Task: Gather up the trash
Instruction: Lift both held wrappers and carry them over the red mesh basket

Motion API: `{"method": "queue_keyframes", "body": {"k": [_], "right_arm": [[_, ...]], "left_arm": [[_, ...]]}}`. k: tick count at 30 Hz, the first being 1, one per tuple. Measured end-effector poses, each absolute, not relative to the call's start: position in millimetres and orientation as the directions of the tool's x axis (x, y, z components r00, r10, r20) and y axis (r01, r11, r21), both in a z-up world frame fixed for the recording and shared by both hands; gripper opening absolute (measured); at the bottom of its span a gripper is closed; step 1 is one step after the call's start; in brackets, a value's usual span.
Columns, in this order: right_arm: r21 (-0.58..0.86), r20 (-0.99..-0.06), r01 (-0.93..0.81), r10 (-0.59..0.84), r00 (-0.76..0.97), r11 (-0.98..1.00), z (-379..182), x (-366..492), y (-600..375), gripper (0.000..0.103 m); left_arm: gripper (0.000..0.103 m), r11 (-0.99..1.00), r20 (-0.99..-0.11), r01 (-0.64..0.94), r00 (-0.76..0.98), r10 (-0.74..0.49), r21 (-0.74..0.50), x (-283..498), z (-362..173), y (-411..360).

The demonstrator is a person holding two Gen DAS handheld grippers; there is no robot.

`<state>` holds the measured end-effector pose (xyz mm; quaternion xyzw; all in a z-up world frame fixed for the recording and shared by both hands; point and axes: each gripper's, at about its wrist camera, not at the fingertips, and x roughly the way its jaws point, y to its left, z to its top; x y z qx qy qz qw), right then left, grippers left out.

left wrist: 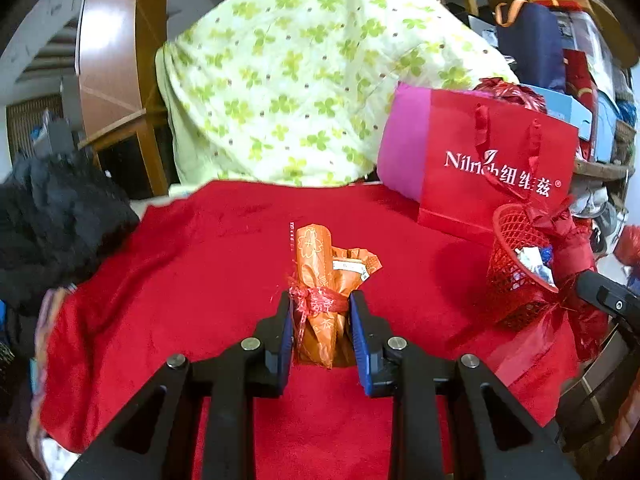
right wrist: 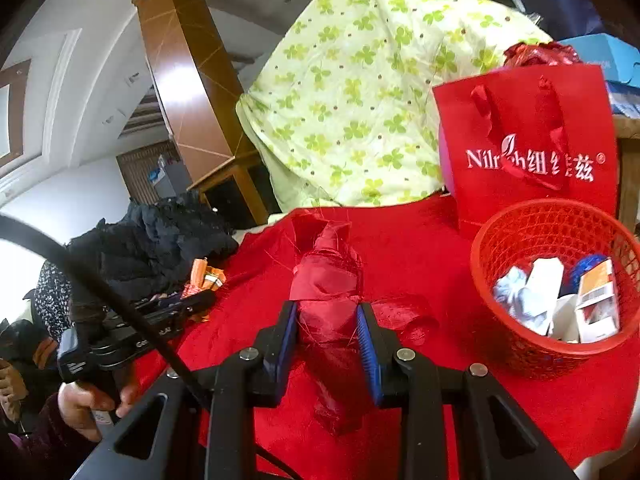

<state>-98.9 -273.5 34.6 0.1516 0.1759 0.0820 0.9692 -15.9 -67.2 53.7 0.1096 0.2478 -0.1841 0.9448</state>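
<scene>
Trash fills both grippers: an orange wrapper bundle point(left wrist: 320, 296) tied with red string sits low centre, pinched in the left gripper point(left wrist: 322, 332); crumpled red ribbon point(right wrist: 330, 304) is clamped in the right gripper point(right wrist: 328, 344). Farther right on the red cloth point(left wrist: 224, 264), a red mesh basket point(right wrist: 496, 240) holds scraps before a red gift bag point(right wrist: 532, 140).

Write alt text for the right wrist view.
The right gripper is shut on a crumpled red ribbon wad above a red cloth. A red mesh basket holding trash sits to the right, before a red gift bag.
</scene>
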Motion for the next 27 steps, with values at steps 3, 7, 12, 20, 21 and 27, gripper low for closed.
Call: {"method": "queue_keyframes", "body": {"k": [3,7,12,20,21,27], "right_arm": [[0.329,-0.297,-0.105,0.208,0.932,0.939,38.7,-109.2,-278.8,0.032],[0.334,-0.272,-0.102,0.199,0.942,0.937,43.8,-123.0,-286.3,0.032],[0.359,-0.248,-0.091,0.189,0.950,0.929,45.8,-130.6,-299.3,0.032],[0.374,-0.245,-0.077,0.179,0.953,0.924,42.5,-134.0,-310.7,0.032],[0.375,-0.246,-0.074,0.176,0.953,0.924,42.1,-134.4,-312.4,0.032],[0.389,-0.236,-0.052,0.154,0.959,0.920,41.4,-139.3,-324.0,0.032]], "left_arm": [[0.028,0.904,-0.482,0.401,0.827,-0.288,0.146,-28.0,62.7,-77.2],[0.028,0.896,-0.467,0.410,0.834,-0.293,0.170,-39.4,70.2,-88.2],[0.028,0.886,-0.459,0.423,0.836,-0.301,0.189,-47.7,74.6,-101.0],[0.028,0.869,-0.471,0.461,0.815,-0.336,0.178,-52.2,72.8,-121.4],[0.028,0.866,-0.474,0.467,0.812,-0.340,0.180,-52.1,71.6,-124.5],[0.028,0.851,-0.488,0.490,0.799,-0.351,0.191,-53.2,66.6,-138.1]]}}
